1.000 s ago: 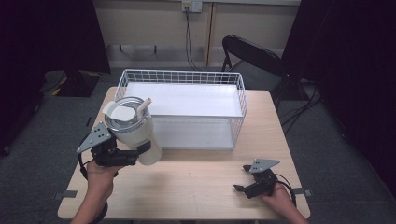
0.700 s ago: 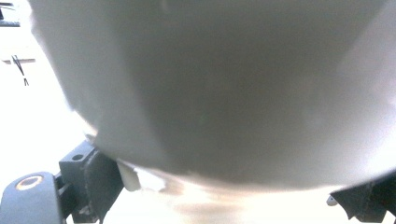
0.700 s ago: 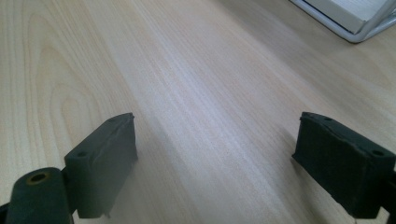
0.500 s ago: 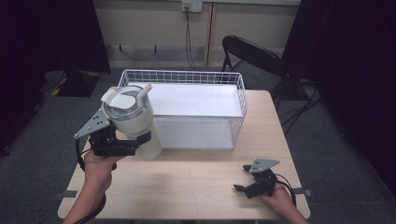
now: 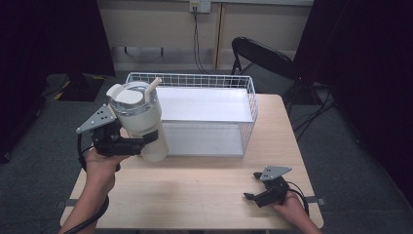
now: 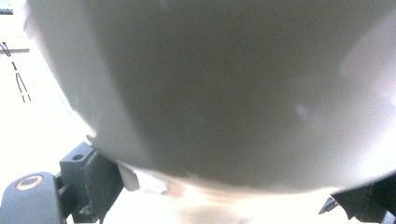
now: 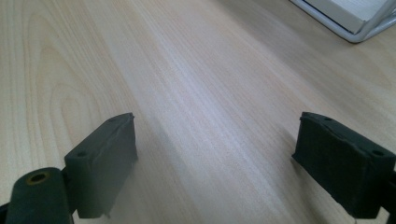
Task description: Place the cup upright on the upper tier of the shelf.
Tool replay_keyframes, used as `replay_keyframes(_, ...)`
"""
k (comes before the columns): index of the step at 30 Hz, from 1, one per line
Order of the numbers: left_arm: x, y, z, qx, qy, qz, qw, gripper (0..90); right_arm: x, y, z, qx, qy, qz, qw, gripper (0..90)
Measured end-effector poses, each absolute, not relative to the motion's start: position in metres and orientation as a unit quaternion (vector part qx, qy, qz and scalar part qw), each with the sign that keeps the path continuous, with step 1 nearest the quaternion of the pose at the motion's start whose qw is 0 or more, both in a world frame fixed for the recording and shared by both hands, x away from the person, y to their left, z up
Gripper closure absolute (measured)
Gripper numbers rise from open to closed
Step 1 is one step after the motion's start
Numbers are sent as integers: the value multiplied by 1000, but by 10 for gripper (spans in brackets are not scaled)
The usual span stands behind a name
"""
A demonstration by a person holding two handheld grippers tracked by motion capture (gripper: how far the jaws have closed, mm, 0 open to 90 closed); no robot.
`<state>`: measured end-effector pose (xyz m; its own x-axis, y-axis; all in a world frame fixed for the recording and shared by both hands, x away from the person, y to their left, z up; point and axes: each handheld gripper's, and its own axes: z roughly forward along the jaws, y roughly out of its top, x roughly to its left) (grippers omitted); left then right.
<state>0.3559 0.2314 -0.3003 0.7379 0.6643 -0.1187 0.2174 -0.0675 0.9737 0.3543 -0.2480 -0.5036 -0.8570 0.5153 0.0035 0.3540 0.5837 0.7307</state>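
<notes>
Two black hand-held grippers (image 5: 146, 141) (image 5: 249, 197), grey three-cornered top plates, trailing black cables, blocky jaws.

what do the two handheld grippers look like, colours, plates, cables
Both the left gripper and the right gripper are black, with blocky square-ended jaw pads. Each carries a grey three-cornered plate dotted with small holes on top and trails a black cable. The person's forearms are bare, no sleeves.

Left gripper (image 6: 224, 205) cam: I see a pale rounded tumbler (image 6: 233, 93) body pressed close | its 2 black jaws sit at either side of it, low in frame | bright tabletop (image 6: 37, 121) at left, washed out
</notes>
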Motion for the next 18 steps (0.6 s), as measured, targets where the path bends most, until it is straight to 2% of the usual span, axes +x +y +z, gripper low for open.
replay_keyframes(18, 365, 227, -273, 708, 309, 191, 605, 105, 354, -248, -504, 246, 884, 384, 105, 122)
